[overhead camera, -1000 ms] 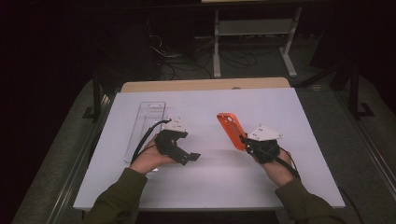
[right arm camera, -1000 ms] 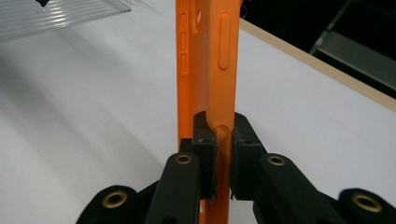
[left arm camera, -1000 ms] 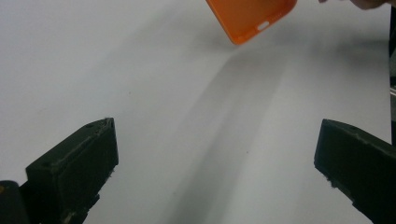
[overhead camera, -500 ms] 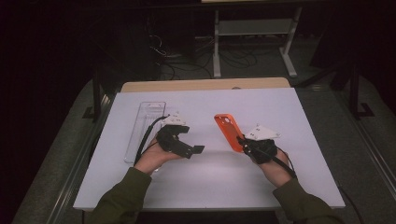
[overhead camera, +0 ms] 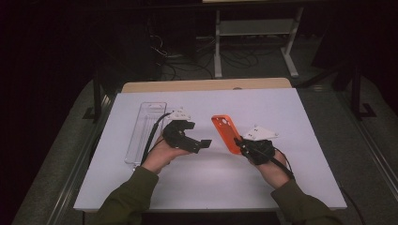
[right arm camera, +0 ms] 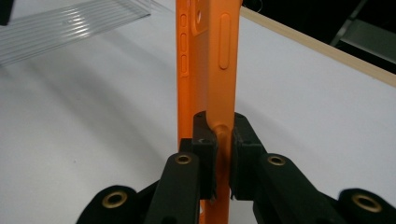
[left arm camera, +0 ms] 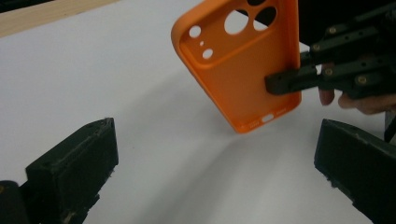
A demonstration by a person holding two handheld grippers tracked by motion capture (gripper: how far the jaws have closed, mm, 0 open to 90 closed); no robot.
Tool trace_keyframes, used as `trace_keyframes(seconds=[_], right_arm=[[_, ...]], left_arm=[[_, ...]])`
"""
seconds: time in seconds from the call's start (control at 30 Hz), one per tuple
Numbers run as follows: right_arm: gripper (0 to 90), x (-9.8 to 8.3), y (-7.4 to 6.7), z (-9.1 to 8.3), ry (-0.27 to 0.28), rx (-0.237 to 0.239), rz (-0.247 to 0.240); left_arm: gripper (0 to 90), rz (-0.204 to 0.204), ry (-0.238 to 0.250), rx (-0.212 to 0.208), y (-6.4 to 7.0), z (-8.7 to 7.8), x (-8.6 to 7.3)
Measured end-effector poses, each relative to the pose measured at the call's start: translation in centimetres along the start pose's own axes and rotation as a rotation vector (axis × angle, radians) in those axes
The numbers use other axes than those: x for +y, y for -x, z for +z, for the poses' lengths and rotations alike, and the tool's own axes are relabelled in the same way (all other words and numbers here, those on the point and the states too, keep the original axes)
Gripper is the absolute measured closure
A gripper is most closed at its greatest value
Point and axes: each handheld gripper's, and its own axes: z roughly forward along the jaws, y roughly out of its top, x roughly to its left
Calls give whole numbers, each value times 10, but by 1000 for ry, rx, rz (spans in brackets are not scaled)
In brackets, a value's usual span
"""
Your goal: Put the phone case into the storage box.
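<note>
The right gripper [overhead camera: 240,143], right of centre in the high view, is clamped on the lower edge of an orange phone case [overhead camera: 226,133], holding it tilted above the white table [overhead camera: 291,187]. In the right gripper view the case [right arm camera: 209,70] stands edge-on between the pinching jaws. The left gripper [overhead camera: 204,143], left of centre, has its jaws spread wide and empty, pointing toward the case. A clear plastic tray [overhead camera: 143,133] lies at centre left.
</note>
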Motion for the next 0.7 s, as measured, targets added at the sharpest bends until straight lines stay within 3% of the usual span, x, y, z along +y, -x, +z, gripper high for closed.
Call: trace_keyframes(seconds=[0.23, 0.47, 0.63, 0.7], right_arm=[[812, 2, -6, 1, -2, 17, 4], [812, 3, -11, 3, -3, 30, 6], [812, 5, -15, 3, 1, 44, 38], [812, 5, -16, 4, 0, 45, 22]], left_arm=[[0, -31, 33, -5, -2, 7, 3], [0, -31, 41, 3, 0, 12, 6], [0, -26, 57, 17, 2, 16, 6], [0, -21, 58, 25, 2, 18, 6]])
